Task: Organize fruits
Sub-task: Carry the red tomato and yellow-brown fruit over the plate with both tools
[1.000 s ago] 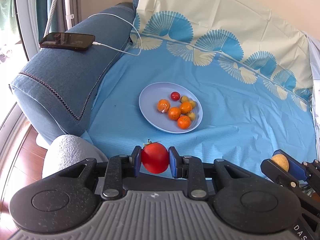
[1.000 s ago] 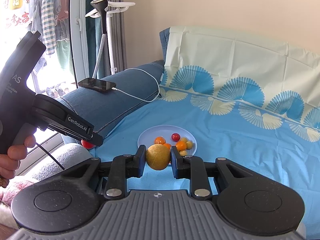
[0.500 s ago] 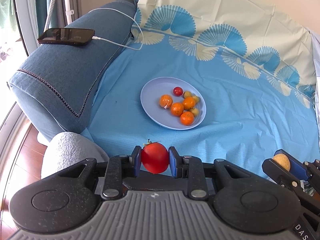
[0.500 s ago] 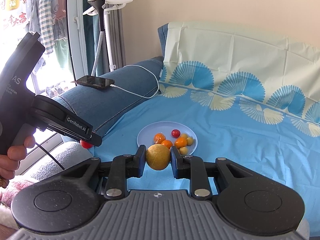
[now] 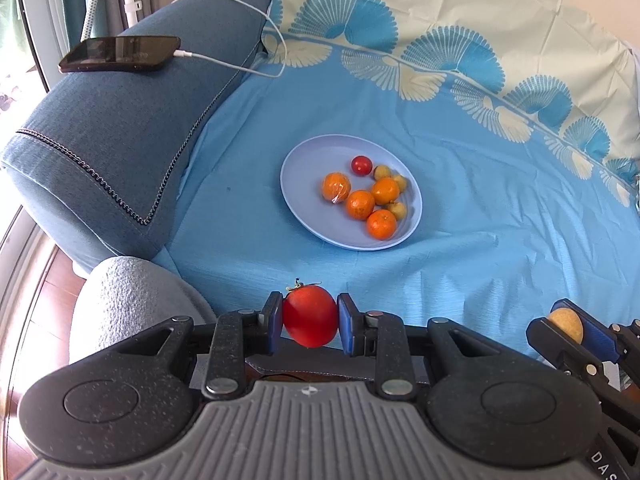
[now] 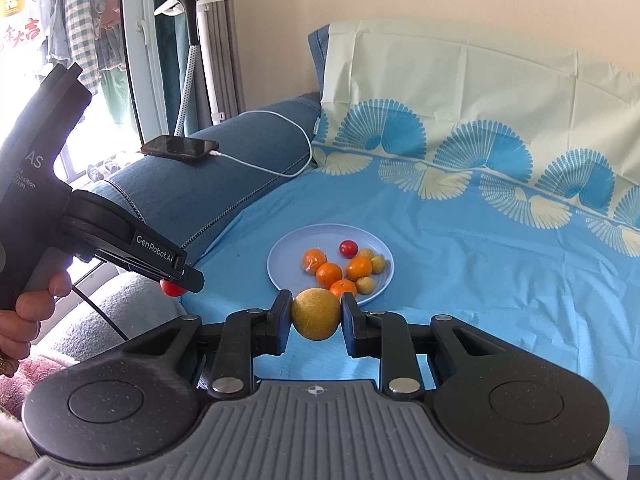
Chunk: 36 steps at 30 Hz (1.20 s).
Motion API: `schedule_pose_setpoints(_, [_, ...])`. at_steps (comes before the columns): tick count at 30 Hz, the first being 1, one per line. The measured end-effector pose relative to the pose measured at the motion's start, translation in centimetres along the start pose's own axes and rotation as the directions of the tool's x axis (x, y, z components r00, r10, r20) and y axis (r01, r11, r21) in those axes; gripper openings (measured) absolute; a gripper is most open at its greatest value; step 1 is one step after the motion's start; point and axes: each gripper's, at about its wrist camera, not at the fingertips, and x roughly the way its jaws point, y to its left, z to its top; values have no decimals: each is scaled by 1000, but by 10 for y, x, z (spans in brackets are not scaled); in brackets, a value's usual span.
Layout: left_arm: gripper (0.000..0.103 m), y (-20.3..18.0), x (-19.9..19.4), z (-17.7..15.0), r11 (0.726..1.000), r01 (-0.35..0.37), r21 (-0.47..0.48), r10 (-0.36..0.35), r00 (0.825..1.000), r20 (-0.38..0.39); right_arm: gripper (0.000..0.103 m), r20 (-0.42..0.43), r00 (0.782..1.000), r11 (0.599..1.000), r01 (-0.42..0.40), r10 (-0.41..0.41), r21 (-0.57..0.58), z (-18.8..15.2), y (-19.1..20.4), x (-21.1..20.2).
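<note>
both grippers come nearer to the plate (image 5: 304, 184) than one second ago, and it sits now higher and bigger in the two views; the fruits in the grippers keep the same place between the pads.

nearest, the left gripper (image 5: 310, 322) has its two blue pads pressed on a red tomato (image 5: 310, 315), one on each side, with the small green stem up. the right gripper (image 6: 316, 316) is clamped the same way on a round yellow-brown fruit (image 6: 316, 314). in the right wrist view a hand (image 6: 28, 312) holds the handle of the left gripper at the left edge.

further, the light blue plate lies on a blue sheet (image 5: 480, 220) that covers the sofa seat, well apart from both grippers. on the plate are four oranges (image 5: 360, 204), close together, one small red tomato (image 5: 361, 165) behind them, and some small yellow fruits (image 5: 398, 210) at the right side of the oranges.

behind, on the blue sofa arm (image 5: 120, 120), lies a dark phone (image 5: 120, 54) with a white cable (image 5: 240, 68) that runs down to the sheet. far back, the sheet goes up with a pattern of blue fans (image 5: 452, 56).
</note>
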Motion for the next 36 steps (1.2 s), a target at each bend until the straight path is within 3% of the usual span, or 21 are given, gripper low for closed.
schedule_pose_setpoints(15, [32, -5, 45, 34, 1000, -28, 4, 28, 998, -61, 27, -64, 998, 999, 12, -9, 42, 10, -16, 48])
schedule_pose_setpoints(24, [32, -10, 81, 70, 999, -52, 14, 53, 995, -87, 27, -94, 996, 997, 12, -4, 80, 24, -34, 98])
schedule_pose_setpoints(36, [32, -10, 137, 109, 997, -74, 28, 77, 990, -121, 27, -119, 993, 999, 2, 2, 35, 41, -39, 172])
